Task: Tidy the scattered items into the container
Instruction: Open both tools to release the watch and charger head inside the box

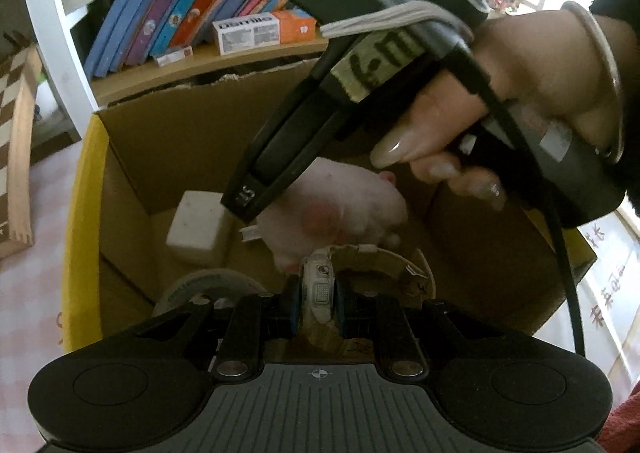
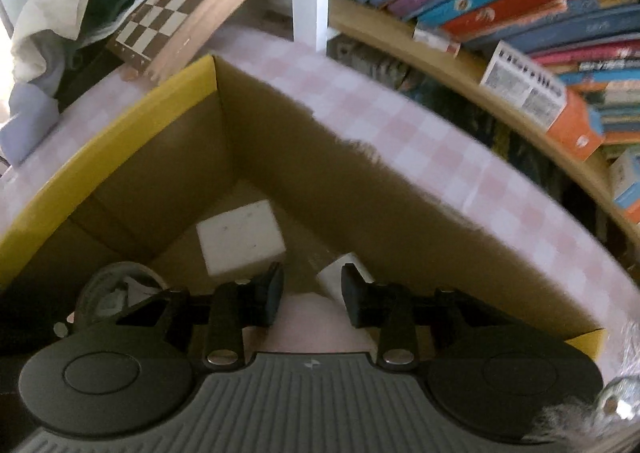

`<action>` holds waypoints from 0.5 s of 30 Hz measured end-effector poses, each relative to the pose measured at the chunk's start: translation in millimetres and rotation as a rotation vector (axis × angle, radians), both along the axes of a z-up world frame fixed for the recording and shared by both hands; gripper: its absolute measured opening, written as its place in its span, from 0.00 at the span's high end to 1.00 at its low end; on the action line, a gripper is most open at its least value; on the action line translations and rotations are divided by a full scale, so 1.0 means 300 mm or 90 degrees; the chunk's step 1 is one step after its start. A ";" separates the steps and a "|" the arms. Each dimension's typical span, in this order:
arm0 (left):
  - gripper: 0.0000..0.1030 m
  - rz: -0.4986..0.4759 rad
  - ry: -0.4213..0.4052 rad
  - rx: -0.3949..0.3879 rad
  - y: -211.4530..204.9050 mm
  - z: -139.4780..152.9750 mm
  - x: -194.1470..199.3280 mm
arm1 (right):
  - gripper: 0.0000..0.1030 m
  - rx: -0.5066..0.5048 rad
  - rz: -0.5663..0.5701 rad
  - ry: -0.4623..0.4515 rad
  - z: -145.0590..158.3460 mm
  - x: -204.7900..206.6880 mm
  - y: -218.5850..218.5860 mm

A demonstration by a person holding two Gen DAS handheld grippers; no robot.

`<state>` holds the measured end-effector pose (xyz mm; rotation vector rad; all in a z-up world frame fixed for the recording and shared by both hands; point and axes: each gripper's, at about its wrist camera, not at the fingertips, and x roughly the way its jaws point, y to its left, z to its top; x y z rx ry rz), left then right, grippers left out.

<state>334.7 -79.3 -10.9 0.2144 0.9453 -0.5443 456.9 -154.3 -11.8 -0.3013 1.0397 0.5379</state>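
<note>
Inside cardboard box [image 1: 192, 141] — white block [image 1: 200, 229], pink plush toy [image 1: 344, 205], perhaps tape roll [image 1: 204, 285].

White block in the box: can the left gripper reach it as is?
Probably not to grasp. The left gripper is shut on a watch. The white block lies uncovered in the box corner, but the right gripper with a pink plush hangs close beside it.

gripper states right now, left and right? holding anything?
Left gripper: closed on a white watch, above the cardboard box.
Right gripper: closed on a pink plush toy, held down inside the box.
</note>
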 end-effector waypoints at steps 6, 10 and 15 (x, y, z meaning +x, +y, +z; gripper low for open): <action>0.84 0.004 0.012 -0.005 0.003 -0.019 0.021 | 0.70 0.005 0.001 0.000 -0.011 0.006 0.004; 0.79 0.004 0.007 -0.014 0.005 -0.015 0.020 | 0.69 0.012 -0.005 0.003 -0.010 0.006 0.001; 0.61 0.015 -0.030 -0.016 0.014 0.017 -0.009 | 0.68 0.034 -0.022 0.009 0.010 -0.005 -0.026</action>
